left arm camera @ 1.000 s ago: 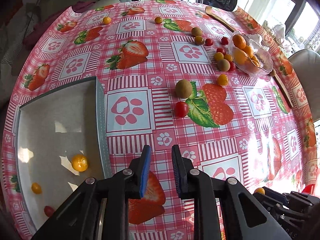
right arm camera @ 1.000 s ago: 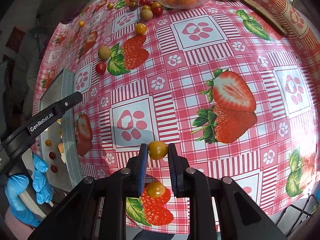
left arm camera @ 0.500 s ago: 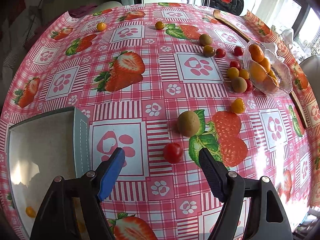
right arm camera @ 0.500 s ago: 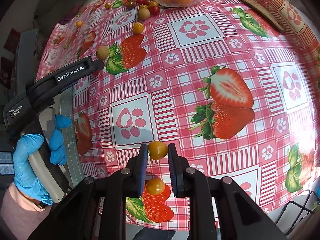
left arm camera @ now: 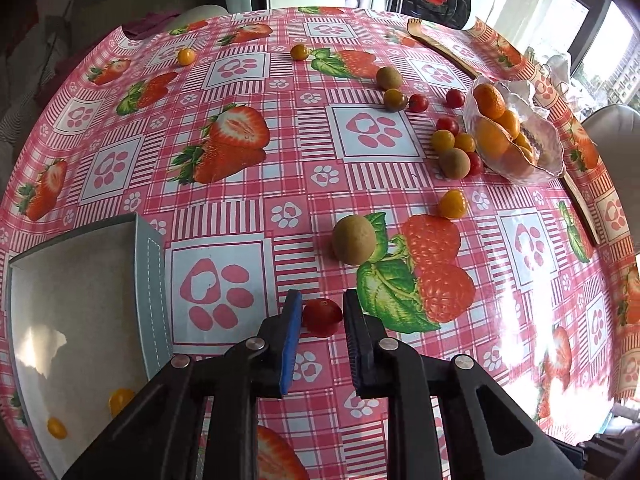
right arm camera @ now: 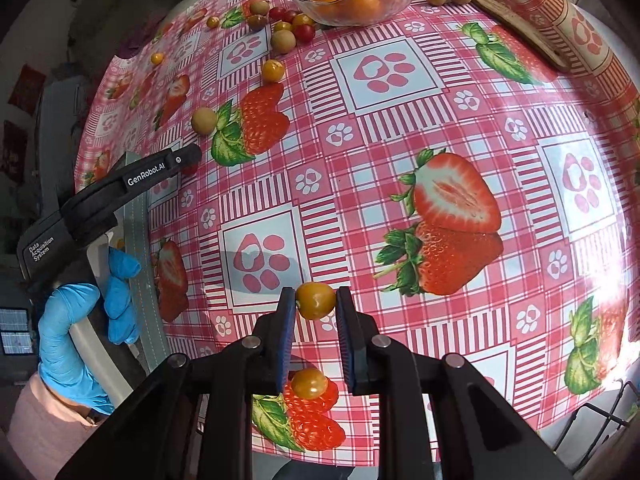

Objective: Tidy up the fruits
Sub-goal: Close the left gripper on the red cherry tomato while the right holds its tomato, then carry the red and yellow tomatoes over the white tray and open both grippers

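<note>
1. The left gripper [left arm camera: 320,312] is clamped on a red cherry tomato [left arm camera: 322,317], probably bound for the grey tray [left arm camera: 154,280] just to its left.
2. The right gripper [right arm camera: 316,304] pinches a yellow-orange tomato [right arm camera: 316,301] above the table.
3. A kiwi [left arm camera: 354,240] lies just ahead of the left gripper.

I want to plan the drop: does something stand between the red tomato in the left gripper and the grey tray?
Nothing visible does. The left gripper is shut on the red tomato, and only bare tablecloth lies between it and the grey tray.
</note>
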`<state>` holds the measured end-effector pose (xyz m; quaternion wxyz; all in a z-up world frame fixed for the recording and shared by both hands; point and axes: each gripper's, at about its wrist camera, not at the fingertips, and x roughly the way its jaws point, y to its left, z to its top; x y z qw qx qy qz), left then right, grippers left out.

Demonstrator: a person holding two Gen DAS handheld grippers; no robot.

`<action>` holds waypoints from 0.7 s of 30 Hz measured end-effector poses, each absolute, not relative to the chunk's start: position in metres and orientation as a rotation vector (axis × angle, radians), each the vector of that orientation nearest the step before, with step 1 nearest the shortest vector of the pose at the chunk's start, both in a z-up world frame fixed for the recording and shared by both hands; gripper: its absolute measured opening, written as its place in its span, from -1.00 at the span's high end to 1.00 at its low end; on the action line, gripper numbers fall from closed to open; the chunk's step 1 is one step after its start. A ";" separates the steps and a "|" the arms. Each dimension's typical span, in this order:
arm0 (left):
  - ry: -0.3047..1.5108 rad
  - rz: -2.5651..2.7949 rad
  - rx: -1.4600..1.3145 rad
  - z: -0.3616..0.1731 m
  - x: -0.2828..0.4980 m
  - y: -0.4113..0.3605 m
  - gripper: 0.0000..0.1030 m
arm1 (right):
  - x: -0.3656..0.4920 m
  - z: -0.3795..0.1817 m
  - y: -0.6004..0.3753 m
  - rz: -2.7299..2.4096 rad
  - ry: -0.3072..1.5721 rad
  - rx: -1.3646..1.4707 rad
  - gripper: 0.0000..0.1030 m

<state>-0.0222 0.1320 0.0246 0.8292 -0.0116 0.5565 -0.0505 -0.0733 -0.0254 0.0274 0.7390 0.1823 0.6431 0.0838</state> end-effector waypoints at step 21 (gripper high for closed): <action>1.135 -0.108 -0.039 0.030 -0.027 0.140 -0.59 | -0.063 0.037 -0.004 0.215 1.401 0.372 0.57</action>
